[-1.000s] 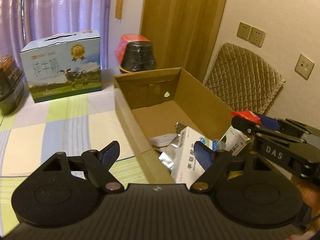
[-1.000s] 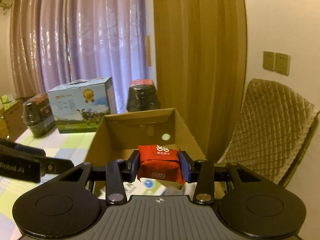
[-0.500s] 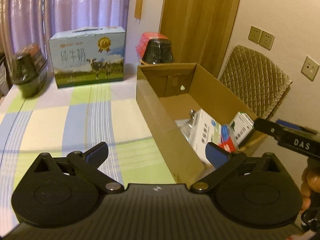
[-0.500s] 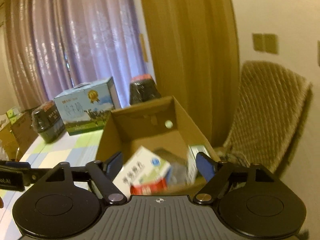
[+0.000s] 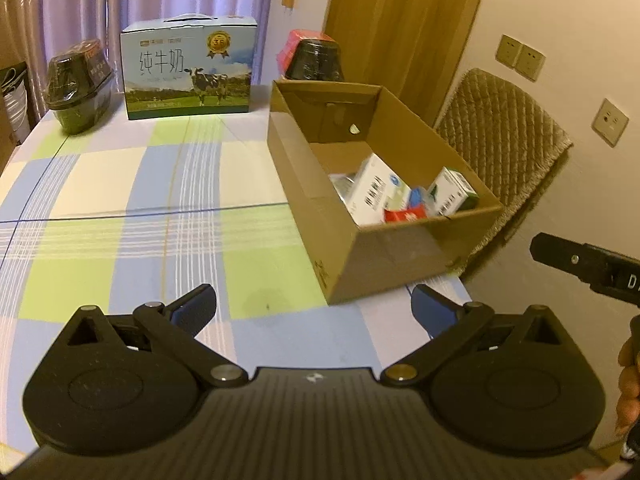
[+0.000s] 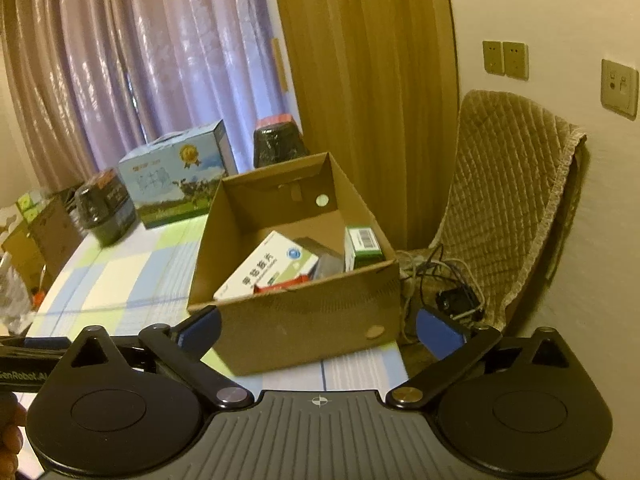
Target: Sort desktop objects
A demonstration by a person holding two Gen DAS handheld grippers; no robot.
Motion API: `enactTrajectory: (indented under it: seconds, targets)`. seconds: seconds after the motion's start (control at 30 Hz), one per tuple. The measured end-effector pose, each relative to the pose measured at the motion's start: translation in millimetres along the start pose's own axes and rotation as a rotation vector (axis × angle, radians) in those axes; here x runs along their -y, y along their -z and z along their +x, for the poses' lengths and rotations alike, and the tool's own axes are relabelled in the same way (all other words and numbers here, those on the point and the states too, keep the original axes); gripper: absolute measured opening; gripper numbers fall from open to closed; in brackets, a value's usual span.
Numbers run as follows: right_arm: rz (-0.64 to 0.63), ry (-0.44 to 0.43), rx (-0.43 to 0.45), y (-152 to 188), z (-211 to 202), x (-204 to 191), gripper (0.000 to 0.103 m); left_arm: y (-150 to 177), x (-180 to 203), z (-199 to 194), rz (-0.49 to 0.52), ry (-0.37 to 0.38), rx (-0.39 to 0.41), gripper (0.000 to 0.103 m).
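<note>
Right gripper (image 6: 318,326) and left gripper (image 5: 314,306) both spread wide, empty, short of the cardboard box (image 5: 384,248). Red snack packet (image 5: 404,215) sits inside among medicine boxes (image 6: 268,266). Drop looks done; tablecloth (image 5: 132,208) shows nothing loose, so next is probably finding another item

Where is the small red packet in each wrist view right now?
Left wrist: red packet lies in the cardboard box, against its near wall, right of centre.
Right wrist: only its red top edge peeks over the near wall.
Shared landmark: the white medicine box beside it.
</note>
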State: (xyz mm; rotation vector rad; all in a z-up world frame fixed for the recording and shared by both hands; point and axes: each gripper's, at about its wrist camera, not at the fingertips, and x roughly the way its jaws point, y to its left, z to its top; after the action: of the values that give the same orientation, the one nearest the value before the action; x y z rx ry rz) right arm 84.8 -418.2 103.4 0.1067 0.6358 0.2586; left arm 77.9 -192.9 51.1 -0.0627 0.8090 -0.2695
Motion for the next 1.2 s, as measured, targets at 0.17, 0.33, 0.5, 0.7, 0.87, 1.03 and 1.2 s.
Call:
enactTrajectory:
  seconds: [0.17, 0.33, 0.5, 0.7, 0.87, 1.03, 1.2]
  targets:
    - [0.004, 0.009, -0.023, 5.7, -16.9, 2.9, 0.101, 11.8, 10.0, -5.1, 0.018, -0.015, -0.007, 0.102]
    - [-0.002, 0.041, -0.047, 13.2, -26.0, 7.4, 0.101, 16.9, 13.8, -8.9, 0.014, -0.046, -0.023, 0.102]
    - [0.011, 0.031, -0.057, 19.4, -31.4, 8.6, 0.101, 21.5, 17.0, -12.5, -0.004, -0.022, -0.044, 0.102]
    - [-0.009, 0.031, -0.054, 21.0, -33.7, 1.2, 0.101, 24.2, 20.1, -14.0, -0.009, -0.057, -0.048, 0.102]
    - [-0.010, 0.031, -0.048, 18.5, -33.2, -1.8, 0.101, 24.0, 18.8, -14.5, -0.014, -0.065, -0.042, 0.102]
    - [-0.018, 0.027, -0.046, 17.1, -33.6, -5.1, 0.101, 23.2, 20.4, -15.6, -0.009, -0.063, -0.036, 0.102]
    - [-0.020, 0.024, -0.043, 16.1, -34.4, -6.6, 0.101, 22.7, 21.5, -15.4, -0.003, -0.065, -0.034, 0.102]
